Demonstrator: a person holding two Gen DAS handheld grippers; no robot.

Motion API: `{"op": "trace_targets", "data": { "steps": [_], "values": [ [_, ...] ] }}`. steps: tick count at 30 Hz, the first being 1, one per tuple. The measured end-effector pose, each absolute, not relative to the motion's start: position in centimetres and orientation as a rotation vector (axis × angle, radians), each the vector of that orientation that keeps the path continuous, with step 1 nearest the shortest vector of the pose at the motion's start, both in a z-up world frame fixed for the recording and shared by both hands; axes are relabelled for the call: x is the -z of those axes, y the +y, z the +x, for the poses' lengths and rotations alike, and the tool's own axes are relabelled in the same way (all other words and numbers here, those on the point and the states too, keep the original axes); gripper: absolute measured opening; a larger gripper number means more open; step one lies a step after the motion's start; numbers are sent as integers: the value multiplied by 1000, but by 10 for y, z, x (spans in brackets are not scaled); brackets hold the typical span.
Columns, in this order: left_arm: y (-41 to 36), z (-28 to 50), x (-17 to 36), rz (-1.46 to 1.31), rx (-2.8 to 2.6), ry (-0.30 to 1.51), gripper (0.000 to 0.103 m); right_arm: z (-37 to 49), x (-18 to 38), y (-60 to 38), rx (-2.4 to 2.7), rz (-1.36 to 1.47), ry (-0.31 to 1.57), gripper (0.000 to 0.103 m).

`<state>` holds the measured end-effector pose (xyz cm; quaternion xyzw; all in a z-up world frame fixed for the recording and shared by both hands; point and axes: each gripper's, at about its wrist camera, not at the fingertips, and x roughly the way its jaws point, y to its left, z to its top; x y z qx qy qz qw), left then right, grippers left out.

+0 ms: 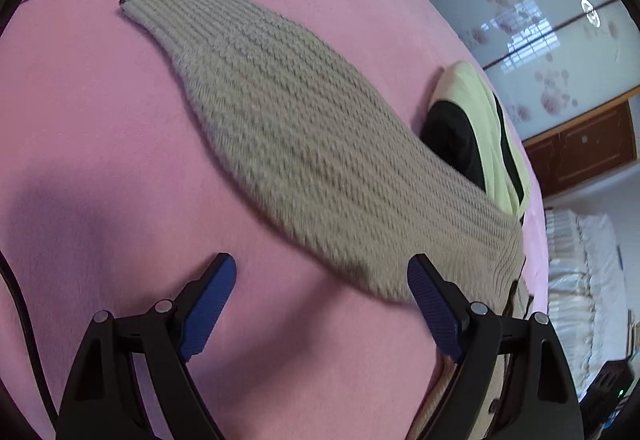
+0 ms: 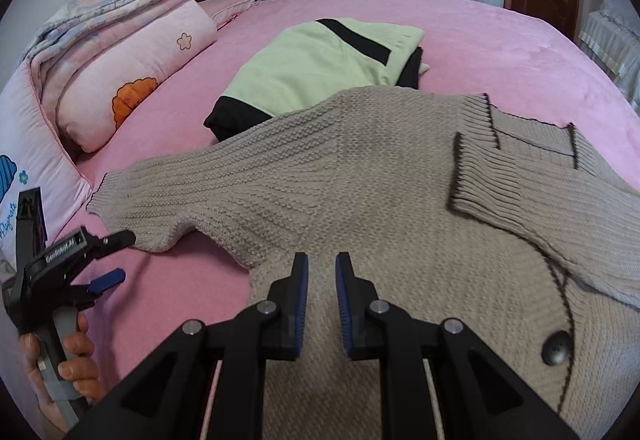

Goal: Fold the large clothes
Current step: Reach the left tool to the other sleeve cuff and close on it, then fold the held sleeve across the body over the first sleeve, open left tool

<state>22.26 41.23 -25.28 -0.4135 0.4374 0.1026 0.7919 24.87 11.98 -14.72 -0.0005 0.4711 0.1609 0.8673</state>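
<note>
The left gripper (image 1: 322, 276) is held wide beside the cardigan (image 2: 360, 200) sleeve (image 1: 280, 128), presumably for folding; the right gripper (image 2: 322, 264) is kept narrow, empty, above the cardigan.

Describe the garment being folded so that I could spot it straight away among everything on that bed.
On the pink bed sheet, look in front of the folded pale green and black garment. The beige chunky-knit cardigan lies spread flat, one sleeve stretched toward the pink floral quilts. Only it has ribbed cuffs with dark edging and a dark round button.
</note>
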Motion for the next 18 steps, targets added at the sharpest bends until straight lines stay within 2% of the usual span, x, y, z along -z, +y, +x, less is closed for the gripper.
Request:
{"op": "trace_targets", "data": {
  "steps": [4, 7, 8, 9, 10, 11, 15, 18],
  "values": [
    [431, 245, 261, -921, -228, 905, 83, 255, 150, 128, -350, -17, 975, 14],
    [443, 262, 267, -935, -253, 890, 75, 257, 150, 129, -353, -19, 968, 14],
    [446, 266, 267, -939, -259, 881, 68, 257, 151, 127, -354, -15, 970, 14],
    [449, 270, 267, -936, -276, 869, 49, 257, 151, 126, -353, -11, 973, 14],
    [452, 276, 267, -925, -290, 871, 37, 256, 152, 123, -348, -9, 976, 14],
    [454, 279, 267, -919, -293, 874, 16, 256, 152, 120, -343, -5, 980, 14],
    [447, 286, 247, -852, -327, 844, 13, 251, 151, 105, -326, 12, 986, 14],
    [413, 288, 198, -714, -319, 776, 13, 245, 146, 87, -306, 38, 982, 14]
  ]
}}
